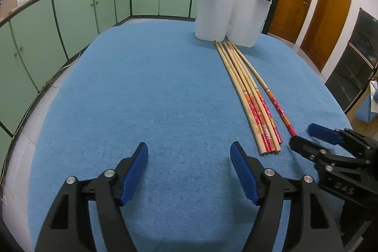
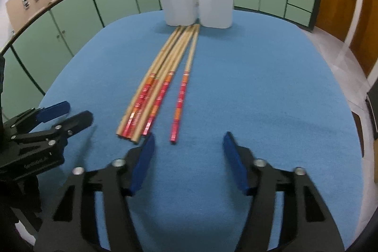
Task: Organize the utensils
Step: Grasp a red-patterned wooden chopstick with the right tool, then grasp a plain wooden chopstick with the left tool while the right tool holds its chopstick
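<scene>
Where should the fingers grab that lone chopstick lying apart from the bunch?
Near its red end, from above, with the right gripper. The lone chopstick lies flat on the cloth, with bare cloth on both sides, so open fingers can straddle it there.

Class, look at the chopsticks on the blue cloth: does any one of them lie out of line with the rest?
Yes: one chopstick lies apart on the right of the bundle, a strip of blue cloth between their red ends. Nothing looks spilled or broken.
</scene>
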`<act>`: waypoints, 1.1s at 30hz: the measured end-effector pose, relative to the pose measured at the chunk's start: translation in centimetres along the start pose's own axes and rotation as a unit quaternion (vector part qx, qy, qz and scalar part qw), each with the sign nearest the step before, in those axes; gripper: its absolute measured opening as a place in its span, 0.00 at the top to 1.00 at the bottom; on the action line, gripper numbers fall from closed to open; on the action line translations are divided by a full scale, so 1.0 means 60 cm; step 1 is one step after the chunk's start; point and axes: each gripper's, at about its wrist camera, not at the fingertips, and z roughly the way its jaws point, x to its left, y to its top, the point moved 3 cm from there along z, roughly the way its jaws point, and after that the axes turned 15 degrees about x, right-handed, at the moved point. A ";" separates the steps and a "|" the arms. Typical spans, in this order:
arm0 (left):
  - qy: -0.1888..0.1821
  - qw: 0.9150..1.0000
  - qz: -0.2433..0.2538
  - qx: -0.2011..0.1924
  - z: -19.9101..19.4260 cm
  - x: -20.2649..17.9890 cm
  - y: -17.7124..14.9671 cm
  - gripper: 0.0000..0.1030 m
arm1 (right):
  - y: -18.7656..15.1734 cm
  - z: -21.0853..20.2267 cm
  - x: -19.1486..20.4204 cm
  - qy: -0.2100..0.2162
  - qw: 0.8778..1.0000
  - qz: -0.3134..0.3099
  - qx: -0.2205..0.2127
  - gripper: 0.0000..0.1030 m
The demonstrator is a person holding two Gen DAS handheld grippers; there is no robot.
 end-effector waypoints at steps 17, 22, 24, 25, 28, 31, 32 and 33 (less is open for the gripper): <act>-0.022 0.999 0.038 0.005 0.005 -0.063 0.003 0.30 | -0.010 -0.009 -0.049 0.004 1.000 0.023 -0.007 0.95; -0.010 0.999 0.045 0.014 0.018 -0.074 0.006 0.30 | -0.012 -0.010 -0.053 0.009 1.000 0.025 -0.007 0.95; -0.007 0.999 0.048 0.014 0.018 -0.074 0.004 0.30 | -0.013 -0.011 -0.053 0.011 1.000 0.026 -0.007 0.95; -0.005 0.999 0.048 0.014 0.019 -0.073 0.004 0.30 | -0.012 -0.010 -0.053 0.011 1.000 0.027 -0.007 0.95; 0.006 0.999 0.046 0.015 0.018 -0.070 0.004 0.28 | -0.013 -0.010 -0.054 0.011 1.000 0.026 -0.008 0.95; 0.017 0.999 0.044 0.014 0.016 -0.062 0.003 0.27 | -0.014 -0.011 -0.058 0.010 1.000 0.026 -0.008 0.95; 0.018 0.999 0.043 0.014 0.015 -0.059 0.001 0.27 | -0.015 -0.012 -0.057 0.010 1.000 0.026 -0.008 0.95; 0.020 0.999 0.039 0.013 0.014 -0.055 0.001 0.27 | -0.015 -0.012 -0.057 0.010 1.000 0.026 -0.008 0.95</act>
